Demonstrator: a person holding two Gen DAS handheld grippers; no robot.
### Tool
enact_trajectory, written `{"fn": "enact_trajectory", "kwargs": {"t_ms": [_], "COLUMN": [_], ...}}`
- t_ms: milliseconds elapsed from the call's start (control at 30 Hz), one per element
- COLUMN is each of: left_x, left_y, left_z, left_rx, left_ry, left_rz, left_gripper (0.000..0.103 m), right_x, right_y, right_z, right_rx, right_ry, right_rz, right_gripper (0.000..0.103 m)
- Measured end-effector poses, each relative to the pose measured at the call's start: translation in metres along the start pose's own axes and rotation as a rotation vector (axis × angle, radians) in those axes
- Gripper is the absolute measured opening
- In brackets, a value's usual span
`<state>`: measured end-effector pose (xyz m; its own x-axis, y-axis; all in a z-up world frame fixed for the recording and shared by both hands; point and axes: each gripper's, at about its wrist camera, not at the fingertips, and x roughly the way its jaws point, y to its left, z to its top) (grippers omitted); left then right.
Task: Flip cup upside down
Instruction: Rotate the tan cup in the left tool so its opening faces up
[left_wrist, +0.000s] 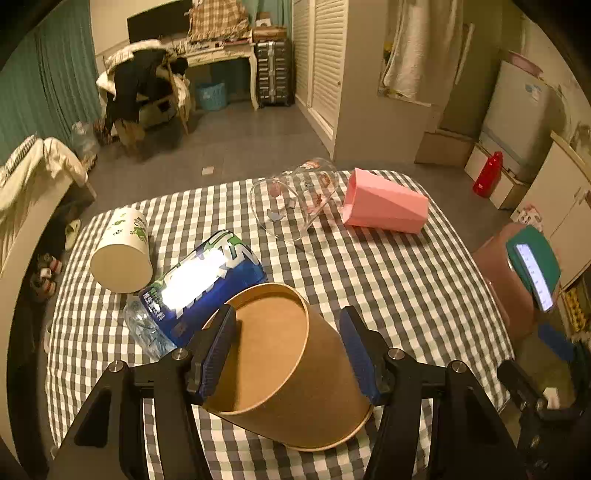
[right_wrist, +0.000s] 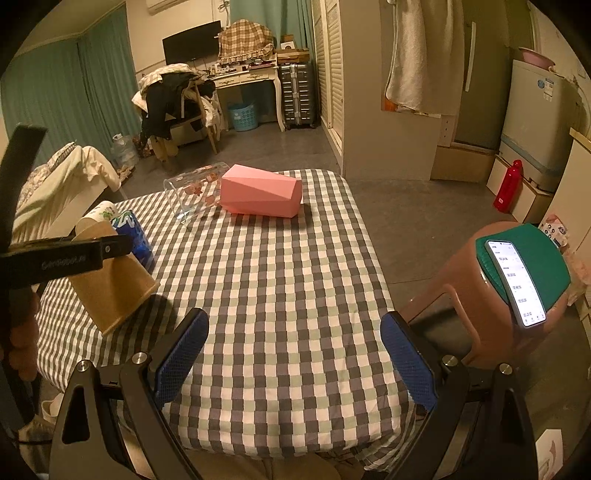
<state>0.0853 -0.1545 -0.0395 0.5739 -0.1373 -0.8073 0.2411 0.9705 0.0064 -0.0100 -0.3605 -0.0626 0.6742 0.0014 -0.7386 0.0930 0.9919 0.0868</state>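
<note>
Gripping the brown kraft-paper cup (left_wrist: 280, 369) between the blue-padded fingers (left_wrist: 218, 347) of the left gripper (left_wrist: 288, 350), base pointing away from the camera, rim toward it, tilted above the grey-and-white checked tablecloth (left_wrist: 388, 280). Seen from the right wrist view, hanging at the table's left side with one lower edge close to the cloth. Holding the right gripper (right_wrist: 295, 354) wide apart over bare cloth, clasping nothing. Lying on their sides beyond: a white printed paper cup (left_wrist: 122, 254), a blue-labelled plastic bottle (left_wrist: 199, 284), a clear flower-printed glass (left_wrist: 295, 199) and a pink faceted tumbler (left_wrist: 384, 206).
</note>
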Motion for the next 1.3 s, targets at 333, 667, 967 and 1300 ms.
{"fn": "enact_trajectory", "kwargs": {"t_ms": [333, 667, 967, 1300], "left_x": [-0.021, -0.022, -0.037, -0.071], "left_y": [-0.029, -0.027, -0.017, 0.0], "left_z": [-0.02, -0.022, -0.015, -0.004], "left_rx": [0.071, 0.067, 0.048, 0.003], "left_ry": [-0.014, -0.053, -0.101, -0.194], "left_rz": [-0.11, -0.098, -0.097, -0.111], "left_gripper": [0.06, 0.06, 0.061, 0.06], "right_x": [0.001, -0.006, -0.02, -0.044], "right_y": [-0.001, -0.011, -0.008, 0.009], "right_z": [0.0, -0.002, -0.002, 0.0], "right_rx": [0.005, 0.028, 0.022, -0.004], "right_ry": [0.004, -0.001, -0.018, -0.062], "right_rz": [-0.008, -0.026, -0.035, -0.03], "right_gripper": [0.094, 0.094, 0.094, 0.094]}}
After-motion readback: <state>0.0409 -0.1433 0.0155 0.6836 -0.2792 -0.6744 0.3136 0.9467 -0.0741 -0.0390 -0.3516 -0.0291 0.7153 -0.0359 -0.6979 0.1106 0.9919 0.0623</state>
